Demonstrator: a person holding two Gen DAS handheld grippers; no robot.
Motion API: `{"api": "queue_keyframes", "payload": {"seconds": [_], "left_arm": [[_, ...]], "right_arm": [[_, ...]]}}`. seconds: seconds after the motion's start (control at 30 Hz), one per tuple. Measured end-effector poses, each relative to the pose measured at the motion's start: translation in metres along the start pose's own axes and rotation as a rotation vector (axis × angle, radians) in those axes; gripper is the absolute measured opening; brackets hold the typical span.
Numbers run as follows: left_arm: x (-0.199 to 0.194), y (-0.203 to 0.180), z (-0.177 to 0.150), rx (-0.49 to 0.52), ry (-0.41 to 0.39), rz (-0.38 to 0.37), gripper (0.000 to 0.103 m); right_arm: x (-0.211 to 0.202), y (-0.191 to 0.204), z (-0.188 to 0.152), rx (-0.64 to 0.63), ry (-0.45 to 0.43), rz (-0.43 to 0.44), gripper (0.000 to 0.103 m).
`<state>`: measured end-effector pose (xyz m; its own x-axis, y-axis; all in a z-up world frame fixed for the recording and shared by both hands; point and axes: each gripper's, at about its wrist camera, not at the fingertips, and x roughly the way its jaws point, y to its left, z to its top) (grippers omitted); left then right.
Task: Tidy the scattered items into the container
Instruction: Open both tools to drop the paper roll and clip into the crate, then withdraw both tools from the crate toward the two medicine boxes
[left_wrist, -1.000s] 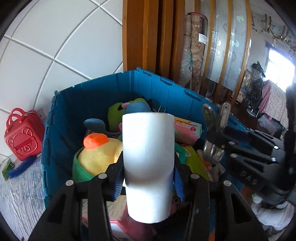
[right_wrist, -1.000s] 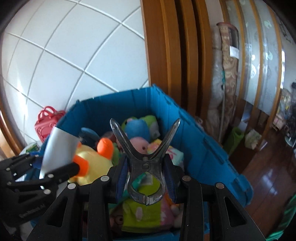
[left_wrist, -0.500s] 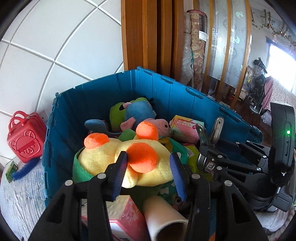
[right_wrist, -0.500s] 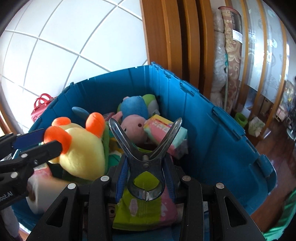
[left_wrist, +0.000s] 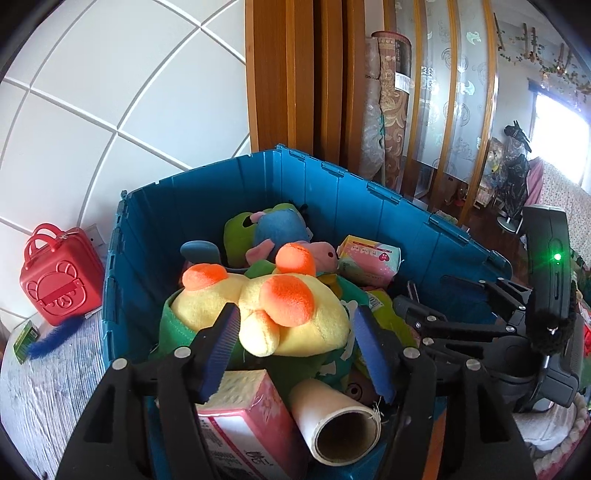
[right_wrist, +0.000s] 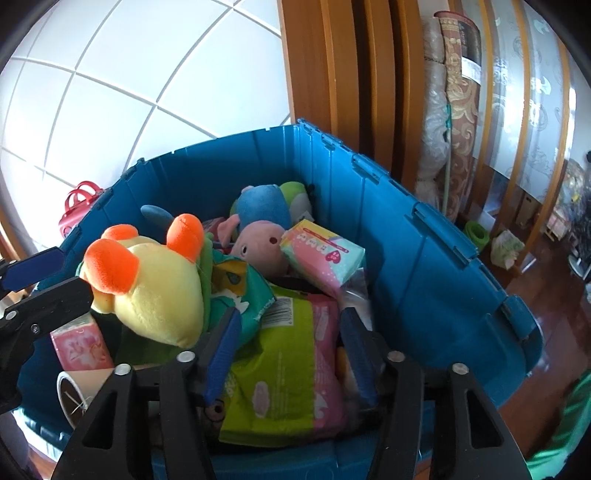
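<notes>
I hold both grippers above the blue plastic crate (left_wrist: 207, 206), which stands on the floor against a white tiled wall (left_wrist: 92, 92) and beside wooden door frames (left_wrist: 295, 74). The crate is already very full.

The left gripper (left_wrist: 295, 350) has its jaws opening, and nothing is between the blue pads; they grasp nothing. Just below and in front of it lies the white paper roll (left_wrist: 332, 421), with its hollow end turned to the camera, inside the crate at the near edge. The roll touches a pink tissue pack (left_wrist: 247, 406) on its left side. Behind them lies a yellow plush duck (left_wrist: 291, 321) with orange feet, wrapped partly in green cloth.

The right gripper (right_wrist: 288, 350) also has its jaws opening, and I see no object between its pads. Under it lies a green and pink soft package (right_wrist: 291, 369). I cannot find the metal clip in the right wrist view; in the left wrist view a thin metal piece (left_wrist: 413, 291) shows near the right gripper's fingers, but it is too small to say surely.

Deeper in the crate I see a blue plush toy (right_wrist: 264, 205), a pink plush pig (right_wrist: 262, 245) and a pastel tissue pack (right_wrist: 321, 258) leaning on the pile. Outside the crate, on the left, stands a small red toy suitcase (left_wrist: 61, 277), and a blue feather (left_wrist: 55, 338) lies near it on a pale mat (left_wrist: 48, 387).
</notes>
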<state>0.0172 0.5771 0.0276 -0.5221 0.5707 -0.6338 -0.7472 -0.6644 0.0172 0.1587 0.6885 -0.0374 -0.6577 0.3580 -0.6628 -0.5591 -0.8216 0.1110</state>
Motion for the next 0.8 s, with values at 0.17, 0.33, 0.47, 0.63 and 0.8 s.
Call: {"api": "queue_keyframes", "payload": {"seconds": [0.17,0.33,0.47,0.63,0.8], "left_arm": [[-0.017,0.004,-0.006,0.003,-0.030,-0.006,0.063],[-0.039,0.012,-0.012,-0.002,-0.071,-0.019,0.066],[-0.062,0.029,-0.017,-0.007,-0.126,-0.013,0.076],[-0.092,0.066,-0.026,-0.026,-0.188,-0.001,0.079],[-0.121,0.131,-0.046,-0.081,-0.215,0.042,0.079]], "right_arm": [[-0.022,0.006,-0.005,-0.015,-0.040,0.006,0.089],[-0.052,0.020,-0.007,-0.032,-0.092,0.008,0.103],[-0.074,0.037,-0.005,-0.049,-0.135,-0.001,0.103],[-0.096,0.074,-0.001,-0.078,-0.186,0.005,0.103],[-0.113,0.130,0.005,-0.105,-0.250,0.045,0.103]]}}
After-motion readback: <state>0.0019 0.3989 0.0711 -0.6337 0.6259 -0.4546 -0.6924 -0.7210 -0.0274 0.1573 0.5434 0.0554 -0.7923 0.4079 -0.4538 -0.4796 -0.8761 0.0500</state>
